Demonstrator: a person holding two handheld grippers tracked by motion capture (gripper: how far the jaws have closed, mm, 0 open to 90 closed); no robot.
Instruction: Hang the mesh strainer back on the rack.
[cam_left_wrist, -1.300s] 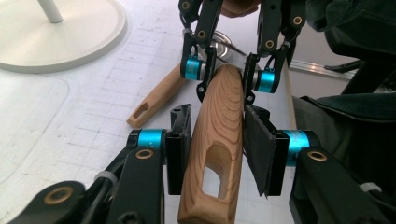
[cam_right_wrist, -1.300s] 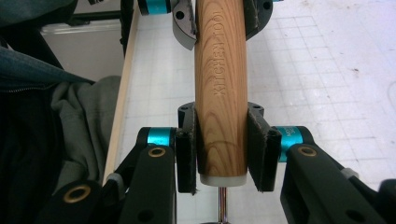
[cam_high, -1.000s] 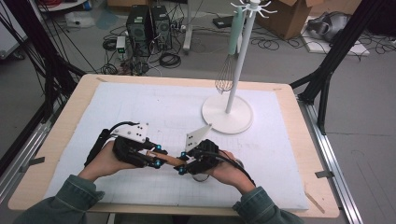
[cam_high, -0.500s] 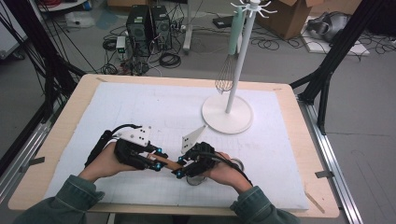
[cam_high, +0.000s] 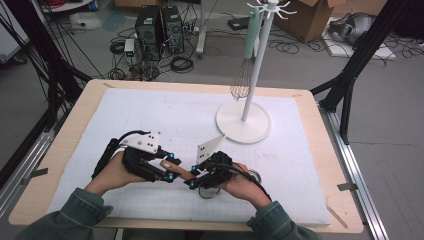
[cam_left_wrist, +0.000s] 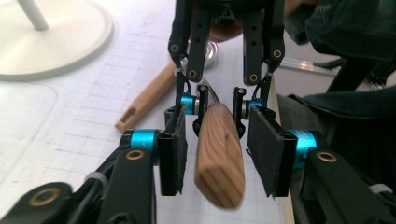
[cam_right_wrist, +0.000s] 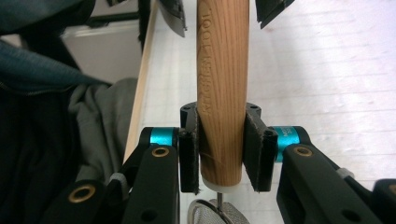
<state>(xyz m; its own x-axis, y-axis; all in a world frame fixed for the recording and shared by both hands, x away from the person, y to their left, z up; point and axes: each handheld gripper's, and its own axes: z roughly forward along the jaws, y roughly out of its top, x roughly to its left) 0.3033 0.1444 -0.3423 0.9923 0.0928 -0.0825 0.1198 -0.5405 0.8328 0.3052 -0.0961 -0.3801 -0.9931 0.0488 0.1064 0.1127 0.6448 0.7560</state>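
Pinching a wooden handle (cam_right_wrist: 222, 93), right gripper (cam_right_wrist: 223, 154) jaws pressed on it; left gripper (cam_left_wrist: 224, 154) spread around its free end.

Left gripper (cam_high: 169, 170) slightly nearer right gripper (cam_high: 196, 179).

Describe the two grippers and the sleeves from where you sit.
Both the left gripper and the right gripper have black linkage arms with brass-coloured pivot pins, cyan metal collars at the jaws and flat black pads. Each carries a pale three-cornered plate on top and trails a black cable. The person's sleeves are dark green.
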